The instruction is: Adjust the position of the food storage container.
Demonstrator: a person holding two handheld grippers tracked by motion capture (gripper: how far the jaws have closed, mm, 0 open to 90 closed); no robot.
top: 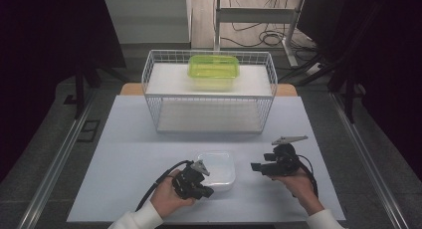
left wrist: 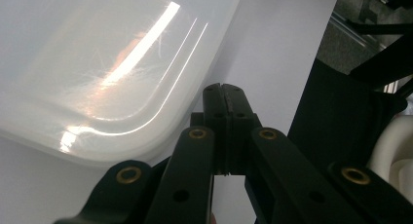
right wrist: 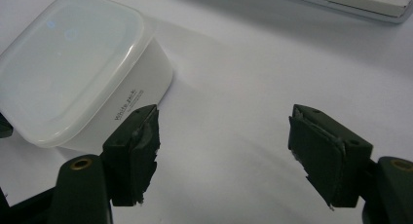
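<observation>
A white lidded plastic container (top: pixel 217 168) sits on the pale table near the front. My left gripper (top: pixel 208 192) hovers at its front left corner. In the left gripper view my left gripper (left wrist: pixel 224 90) is shut with its jaws pressed together, their tips just beside the rim of the container's lid (left wrist: pixel 97 63), nothing between them. My right gripper (top: pixel 257 167) is held to the right of the container and points toward it. In the right gripper view my right gripper (right wrist: pixel 224 136) stands open over bare table, with the container (right wrist: pixel 73 63) just beyond its left pad.
A white wire basket (top: pixel 209 120) stands at the back of the table, with a green lidded box (top: pixel 213 67) on its upper shelf. The pale mat (top: pixel 129 154) spreads left of the container. Dark floor and metal rails flank the table.
</observation>
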